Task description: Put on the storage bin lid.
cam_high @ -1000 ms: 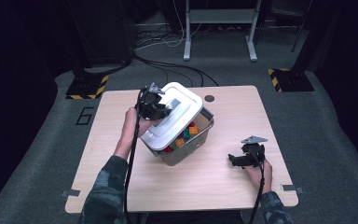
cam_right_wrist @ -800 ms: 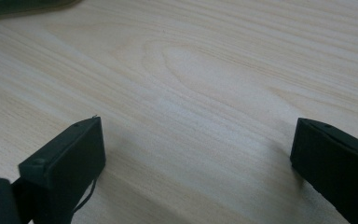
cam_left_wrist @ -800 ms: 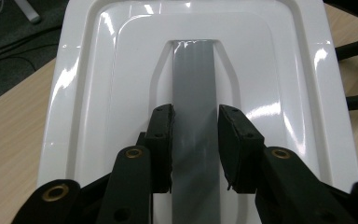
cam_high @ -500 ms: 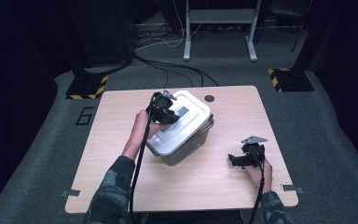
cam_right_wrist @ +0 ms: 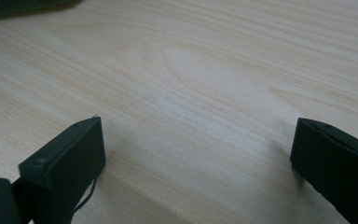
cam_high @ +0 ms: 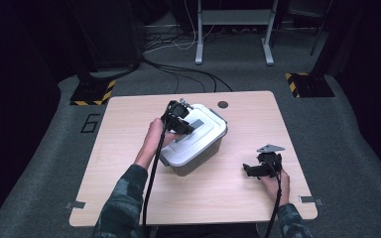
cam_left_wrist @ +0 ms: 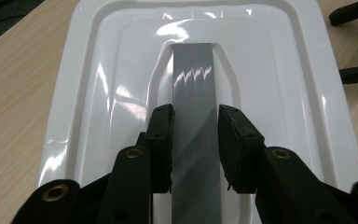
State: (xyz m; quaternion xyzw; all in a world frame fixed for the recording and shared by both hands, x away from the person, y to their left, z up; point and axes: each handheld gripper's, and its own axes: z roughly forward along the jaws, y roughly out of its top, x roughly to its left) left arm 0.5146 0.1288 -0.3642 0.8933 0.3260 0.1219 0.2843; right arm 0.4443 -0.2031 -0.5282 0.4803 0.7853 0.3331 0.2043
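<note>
Left tool (cam_left_wrist: 195,140) clamps the lid's grey handle (cam_left_wrist: 193,88) (lid (cam_left_wrist: 98,93) white).

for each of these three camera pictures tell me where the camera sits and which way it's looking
High view: above the person's side, looking forward and down on the light wooden table; both forearms, left gripper, right gripper.
Left gripper view: rides that gripper, looking along jaws clamped on the grey handle strip of the glossy white plastic lid.
Right gripper view: rides the right gripper, facing bare tabletop between wide-apart jaws.
Shared: the high and left gripper views both show the lid.
</note>
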